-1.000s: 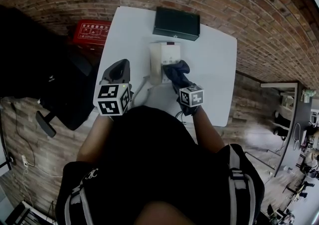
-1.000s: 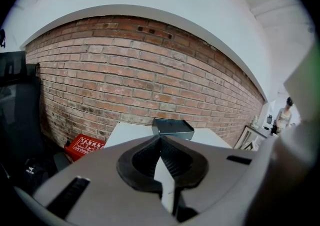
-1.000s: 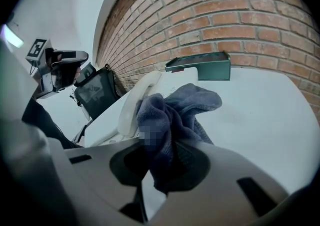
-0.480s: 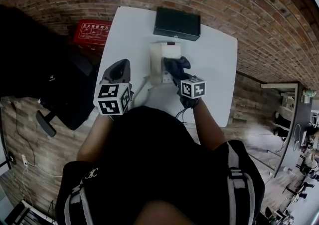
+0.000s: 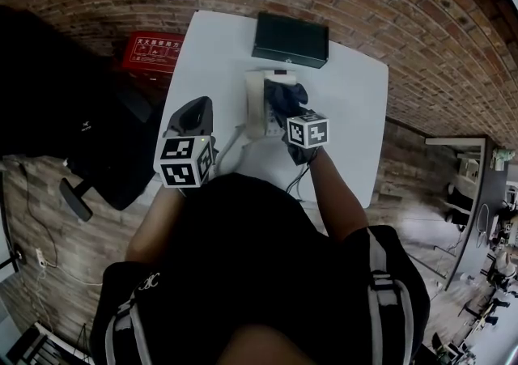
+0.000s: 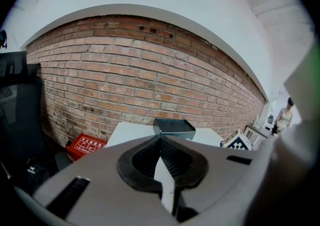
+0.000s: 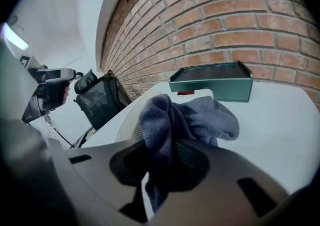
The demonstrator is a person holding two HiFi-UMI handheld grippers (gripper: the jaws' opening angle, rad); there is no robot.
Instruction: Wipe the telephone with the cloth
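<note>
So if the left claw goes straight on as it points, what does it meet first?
Probably the dark box at the far edge of the table; past that, the brick wall. Depth is unclear.

The cloth (image 7: 200, 117) is looking soft and fuzzy, matt blue-grey terry, bunching against ribbed black rubber inside the right gripper (image 7: 167, 145). On the table (image 7: 285, 120), smooth matt white, the telephone (image 5: 256, 104) is showing smooth cream plastic. Behind the table, the brick wall (image 7: 240, 14) is looking rough and dull.
</note>
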